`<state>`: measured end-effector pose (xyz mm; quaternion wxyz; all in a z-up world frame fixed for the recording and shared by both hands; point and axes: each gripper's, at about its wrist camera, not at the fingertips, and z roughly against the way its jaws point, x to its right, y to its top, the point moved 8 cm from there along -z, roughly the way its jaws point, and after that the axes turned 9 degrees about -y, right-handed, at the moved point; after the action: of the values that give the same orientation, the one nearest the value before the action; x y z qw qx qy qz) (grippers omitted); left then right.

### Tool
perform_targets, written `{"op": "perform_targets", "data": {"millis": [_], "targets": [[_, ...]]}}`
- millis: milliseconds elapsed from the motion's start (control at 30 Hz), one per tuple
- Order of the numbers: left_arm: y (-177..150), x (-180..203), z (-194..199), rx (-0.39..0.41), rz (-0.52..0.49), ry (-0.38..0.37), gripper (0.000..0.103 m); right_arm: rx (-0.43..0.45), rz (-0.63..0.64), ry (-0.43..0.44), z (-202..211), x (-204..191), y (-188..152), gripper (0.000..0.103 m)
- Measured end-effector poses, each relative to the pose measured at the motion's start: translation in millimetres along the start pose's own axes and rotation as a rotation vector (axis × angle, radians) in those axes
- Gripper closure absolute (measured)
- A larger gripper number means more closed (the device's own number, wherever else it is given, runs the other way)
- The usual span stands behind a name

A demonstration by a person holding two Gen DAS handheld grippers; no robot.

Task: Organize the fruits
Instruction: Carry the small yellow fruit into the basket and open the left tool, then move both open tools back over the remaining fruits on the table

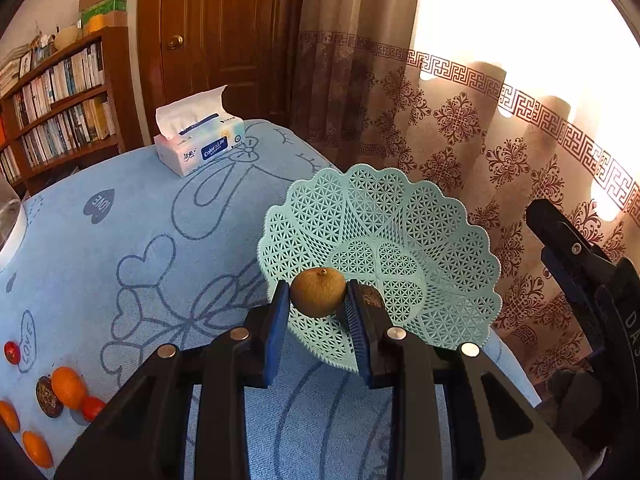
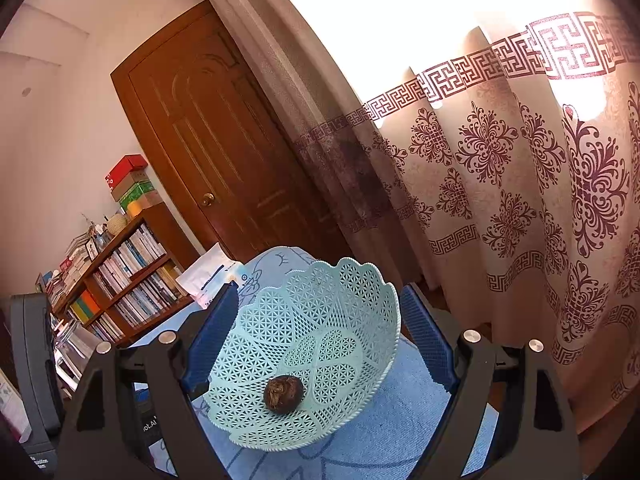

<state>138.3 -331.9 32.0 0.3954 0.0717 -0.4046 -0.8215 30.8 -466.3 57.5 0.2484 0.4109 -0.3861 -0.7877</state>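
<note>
My left gripper [image 1: 318, 300] is shut on a round brown fruit [image 1: 318, 291] and holds it over the near rim of a mint green lattice basket [image 1: 420, 240]. A dark brown wrinkled fruit [image 2: 283, 393] lies in the basket [image 2: 332, 320]; in the left wrist view it is mostly hidden behind the right finger [image 1: 370, 296]. My right gripper [image 2: 320, 340] is open and empty, with its fingers on either side of the basket. Several orange and red fruits [image 1: 68, 388] lie on the blue cloth at the lower left of the left wrist view.
A blue patterned cloth [image 1: 160, 240] covers the table. A tissue box [image 1: 200, 144] stands at its far side. A bookshelf [image 1: 60, 108], a wooden door [image 1: 216, 40] and patterned curtains [image 1: 460, 128] lie beyond. The right gripper's body [image 1: 592, 280] shows at the right edge.
</note>
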Motion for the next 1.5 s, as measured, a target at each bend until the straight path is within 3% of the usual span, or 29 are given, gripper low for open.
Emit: {"op": "perform_targets", "data": {"millis": [67, 100, 167, 433, 633, 1067, 1167, 1500], "targets": [[1, 0, -4, -0.004, 0.011, -0.013, 0.068, 0.007, 0.0, -0.007, 1, 1, 1, 0.018], [0, 0, -6, -0.01, 0.019, -0.025, 0.044, 0.011, 0.001, -0.009, 1, 1, 1, 0.018], [1, -4, -1, 0.021, 0.044, -0.035, 0.016, 0.016, 0.003, -0.013, 2, 1, 1, 0.017], [4, -30, 30, 0.095, 0.088, 0.006, 0.016, 0.024, 0.018, -0.03, 2, 2, 0, 0.015], [4, -38, 55, 0.14, 0.096, -0.004, 0.015, 0.036, 0.024, -0.041, 3, 2, 0, 0.015], [-5, -57, 75, 0.155, 0.159, 0.019, 0.015, 0.033, 0.039, -0.063, -2, 4, -3, 0.014], [-13, -67, 90, 0.183, 0.168, 0.071, 0.015, 0.065, 0.066, -0.074, 3, 1, -2, 0.013], [-43, -119, 182, 0.365, 0.117, 0.388, 0.011, 0.184, 0.228, -0.115, 18, -27, -8, 0.01]]}}
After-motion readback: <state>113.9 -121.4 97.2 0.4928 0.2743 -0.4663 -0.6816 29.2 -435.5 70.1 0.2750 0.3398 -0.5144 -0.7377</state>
